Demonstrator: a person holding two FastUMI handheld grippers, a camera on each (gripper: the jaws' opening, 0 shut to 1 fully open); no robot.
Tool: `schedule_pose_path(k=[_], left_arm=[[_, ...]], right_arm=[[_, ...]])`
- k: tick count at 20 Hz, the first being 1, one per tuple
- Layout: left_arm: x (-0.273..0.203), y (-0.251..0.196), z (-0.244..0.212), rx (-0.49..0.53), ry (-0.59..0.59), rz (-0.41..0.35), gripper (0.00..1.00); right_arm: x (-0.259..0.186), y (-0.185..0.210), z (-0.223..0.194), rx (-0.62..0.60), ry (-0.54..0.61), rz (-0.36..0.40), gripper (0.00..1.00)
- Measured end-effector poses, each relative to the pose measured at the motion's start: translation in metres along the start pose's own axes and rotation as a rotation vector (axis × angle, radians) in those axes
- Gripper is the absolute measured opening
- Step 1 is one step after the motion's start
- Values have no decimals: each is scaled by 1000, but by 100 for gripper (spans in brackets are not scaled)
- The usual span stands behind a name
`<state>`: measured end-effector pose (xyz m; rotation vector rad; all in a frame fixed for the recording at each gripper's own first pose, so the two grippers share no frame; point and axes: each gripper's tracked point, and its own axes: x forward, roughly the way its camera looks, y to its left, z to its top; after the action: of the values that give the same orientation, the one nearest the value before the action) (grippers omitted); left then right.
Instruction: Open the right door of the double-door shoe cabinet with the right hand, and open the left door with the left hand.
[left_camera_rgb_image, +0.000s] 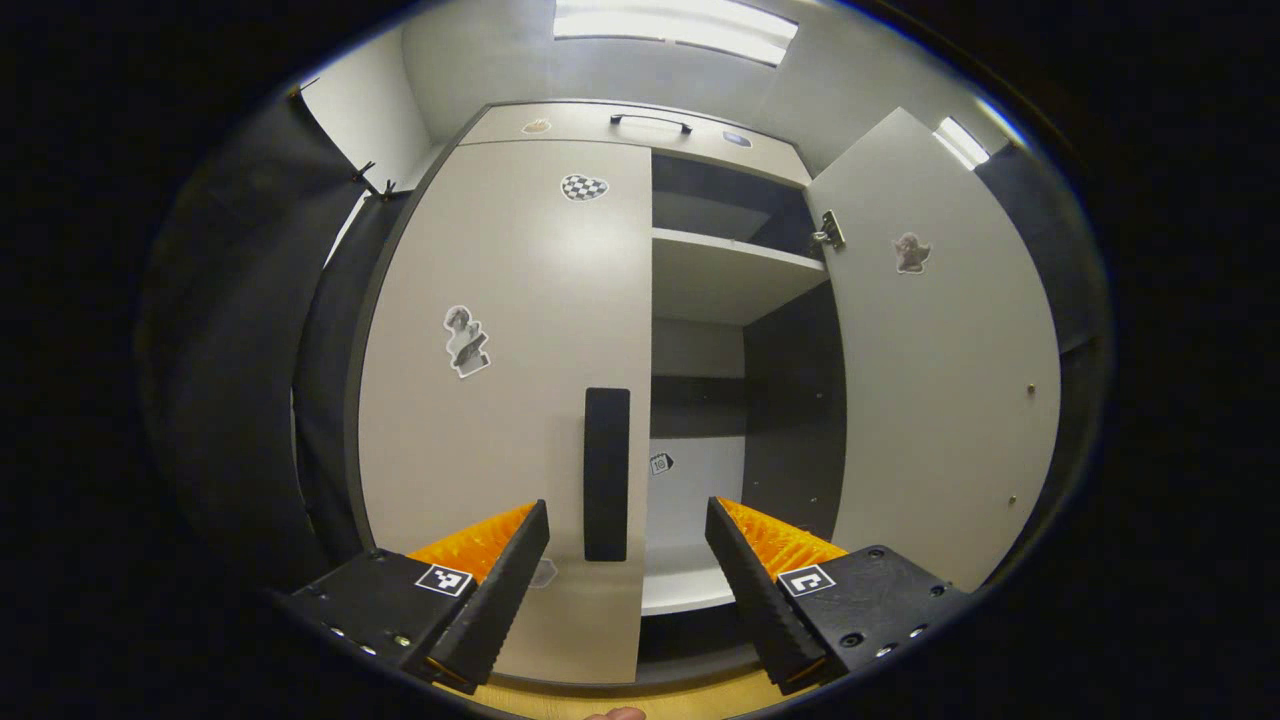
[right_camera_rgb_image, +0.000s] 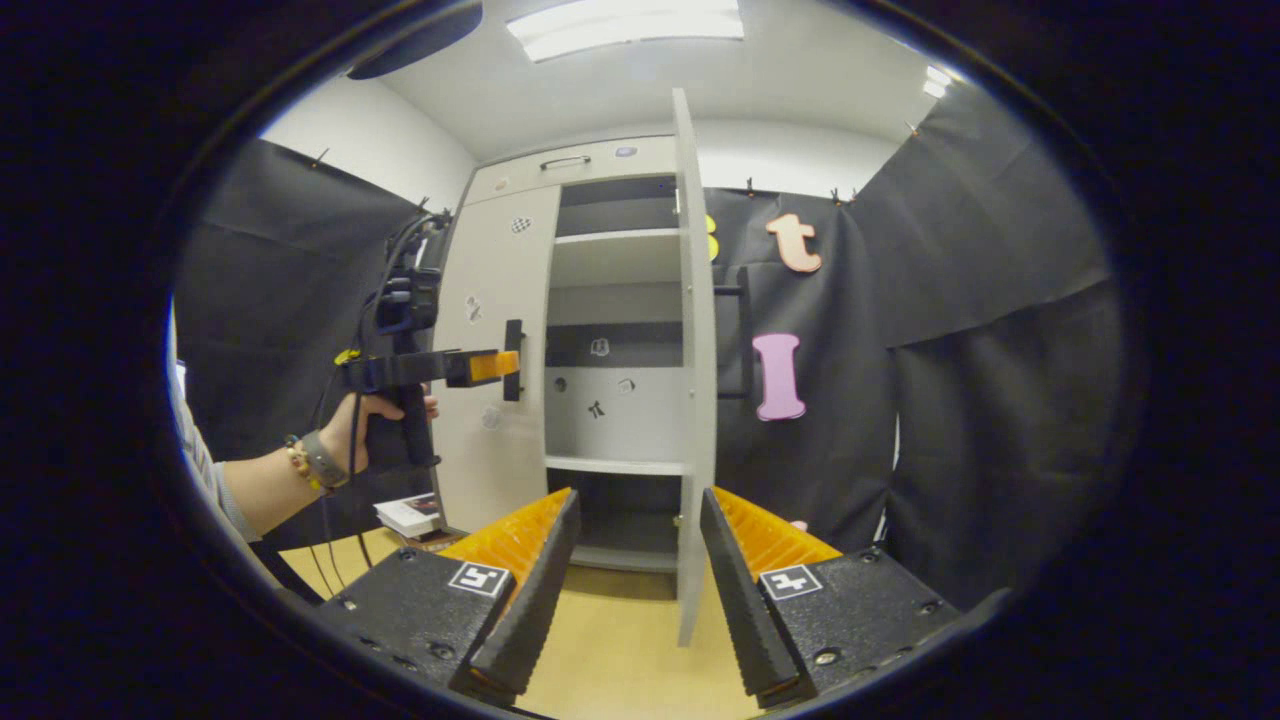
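- The left gripper (left_camera_rgb_image: 627, 540) has its fingers spread wide, the tall black bar handle (left_camera_rgb_image: 606, 474) of the left door standing in the gap between them; neither finger touches it in the left gripper view.
- In the right gripper view that same gripper (right_camera_rgb_image: 497, 365) sits at 9 o'clock, held level by a person's hand (right_camera_rgb_image: 375, 420) with a beaded bracelet and watch at the wrist, its tips right at the black handle (right_camera_rgb_image: 513, 359); whether they touch it cannot be told.
- The pale grey flat left door (left_camera_rgb_image: 500, 400) of the double-door shoe cabinet (left_camera_rgb_image: 640, 125) is shut, with small stickers on its face: a checkered heart near 12 o'clock and a figure toward 9 o'clock.
- The pale grey right door (left_camera_rgb_image: 940, 370) stands swung open at 3 o'clock, a metal hinge at its upper inner edge and a small sticker on its inner face.
- Between the doors the cabinet's inside shows white shelves (left_camera_rgb_image: 735, 260) and a dark back.
- The right gripper (right_camera_rgb_image: 635, 580) is spread as well, holding nothing; the open right door (right_camera_rgb_image: 692, 370) is seen edge-on, its lower end standing between the fingers but farther off.
- That door's black handle (right_camera_rgb_image: 742, 330) juts from its outer face toward 3 o'clock.
- A stack of books (right_camera_rgb_image: 412, 515) lies on the yellow-brown wooden floor (right_camera_rgb_image: 620, 640) at 8 o'clock, beside the cabinet's foot.
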<state>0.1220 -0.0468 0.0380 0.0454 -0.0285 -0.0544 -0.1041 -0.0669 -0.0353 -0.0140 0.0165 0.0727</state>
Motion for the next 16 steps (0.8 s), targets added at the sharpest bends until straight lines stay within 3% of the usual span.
schedule_pose_path(k=[1,3,4,5,6,9,16], left_arm=[[8,2,-3,1,13,7,95],[18,2,-6,-10,34,6,95],[25,4,-4,-8,33,12,95],[31,7,-1,3,26,21,95],[36,9,3,15,16,30,95],[51,10,8,27,5,43,95],[70,18,-4,42,54,105,95]], right_arm=[[10,11,-7,-3,12,21,82],[31,23,-6,-33,17,7,77],[39,26,2,-52,3,3,82],[48,30,13,-70,-13,5,77],[55,32,22,-83,-28,8,82],[68,36,40,-58,-65,37,77],[75,17,42,-34,-62,19,77]])
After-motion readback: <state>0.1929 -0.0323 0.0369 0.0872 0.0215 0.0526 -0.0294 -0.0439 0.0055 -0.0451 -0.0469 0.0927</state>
